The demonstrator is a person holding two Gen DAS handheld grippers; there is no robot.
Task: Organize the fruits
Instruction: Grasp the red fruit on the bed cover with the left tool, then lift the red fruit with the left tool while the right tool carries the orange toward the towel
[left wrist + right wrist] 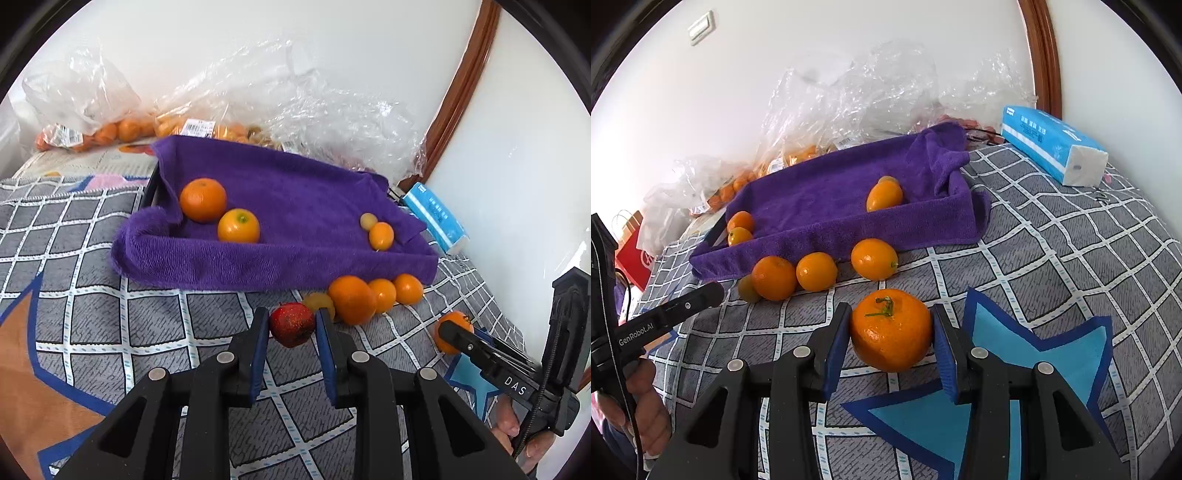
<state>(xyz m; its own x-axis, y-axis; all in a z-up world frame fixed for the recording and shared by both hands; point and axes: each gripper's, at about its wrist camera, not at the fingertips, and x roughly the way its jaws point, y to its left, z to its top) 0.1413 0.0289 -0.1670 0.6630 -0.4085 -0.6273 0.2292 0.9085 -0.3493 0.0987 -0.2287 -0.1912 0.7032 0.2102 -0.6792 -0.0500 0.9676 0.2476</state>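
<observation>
The left gripper (291,325) is clenching a small red fruit (291,324) between its blue pads, just above the checked bedspread (110,314). The right gripper (892,332) is squeezing a stemmed mandarin (891,329) from both sides, the fruit sitting on the bedspread (1071,266) beside a blue star patch (1052,347).

Ahead of both, a purple towel (288,192) is lining a shallow tray whose dark edge is showing at the left. Inside it, two oranges (203,199) are lying touching at the left end, and a small oblong orange fruit (381,236) is resting against a tiny yellowish one (368,220) at the right end.

Standing between the grippers and the tray, a row of loose fruit is lying along the towel's front edge: a large orange (352,300), two smaller ones (384,294) to its right, and a dull yellowish fruit (319,303) just behind the red fruit. In the right wrist view the same row (816,271) is sitting directly in the line from the mandarin to the tray.

Behind the tray, crumpled clear plastic bags (314,107) holding more oranges are piled against the white wall. A blue tissue pack (1052,144) is lying to the tray's right, near a brown wooden door frame (1043,51). A red paper bag (633,254) is showing at the far left of the right wrist view.
</observation>
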